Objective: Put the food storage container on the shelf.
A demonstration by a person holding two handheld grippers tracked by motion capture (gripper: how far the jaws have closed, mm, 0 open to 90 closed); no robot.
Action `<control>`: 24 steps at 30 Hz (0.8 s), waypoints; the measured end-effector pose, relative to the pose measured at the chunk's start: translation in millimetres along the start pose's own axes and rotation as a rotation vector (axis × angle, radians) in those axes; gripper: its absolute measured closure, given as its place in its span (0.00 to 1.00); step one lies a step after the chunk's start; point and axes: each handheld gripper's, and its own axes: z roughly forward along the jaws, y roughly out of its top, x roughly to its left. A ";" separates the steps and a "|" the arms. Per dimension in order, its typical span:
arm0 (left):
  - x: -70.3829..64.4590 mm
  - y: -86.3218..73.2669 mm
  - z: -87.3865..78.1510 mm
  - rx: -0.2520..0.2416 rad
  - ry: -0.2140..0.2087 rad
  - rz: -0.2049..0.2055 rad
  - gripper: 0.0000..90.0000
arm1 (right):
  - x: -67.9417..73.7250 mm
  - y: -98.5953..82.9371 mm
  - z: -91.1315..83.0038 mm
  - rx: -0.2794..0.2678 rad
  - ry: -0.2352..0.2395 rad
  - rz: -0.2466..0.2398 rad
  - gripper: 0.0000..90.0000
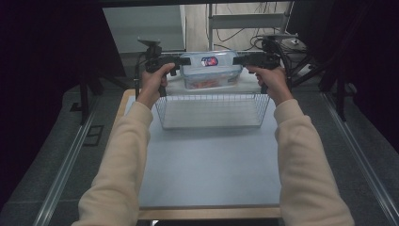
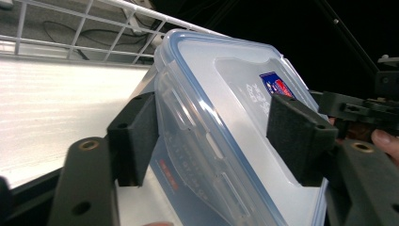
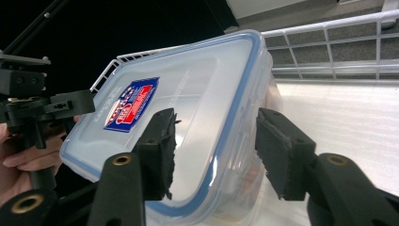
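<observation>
Both units are clamping one clear lidded food container by its short ends, above the wire basket's far rim; the left hand-held gripper and right hand-held gripper are sharing the load. This is keeping it level over the worktop, probably for lowering in.

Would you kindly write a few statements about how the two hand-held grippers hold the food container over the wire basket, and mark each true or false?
1. The left hand-held gripper and the right hand-held gripper each clamp one end of the food container. True.
2. The container has no lid. False: a clear lid with a blue seal is on it.
3. The container rests on the floor of the wire basket. False: it is held above the basket's far rim.
4. A red and blue label sits on the lid. True.
5. The basket stands on bare wood. False: it stands on a pale blue mat.
</observation>
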 end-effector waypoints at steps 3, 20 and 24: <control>-2.4 0.1 -3.3 -0.028 -0.007 0.007 0.32 | 4.3 -1.2 -5.6 -0.020 -0.003 -0.023 0.48; -31.2 -24.9 -55.5 -0.030 0.029 0.152 0.26 | 12.7 -27.4 -42.3 -0.005 0.025 -0.168 0.36; -37.4 -41.6 -64.9 0.002 0.048 0.188 0.25 | 13.9 -40.1 -54.2 0.004 0.041 -0.192 0.34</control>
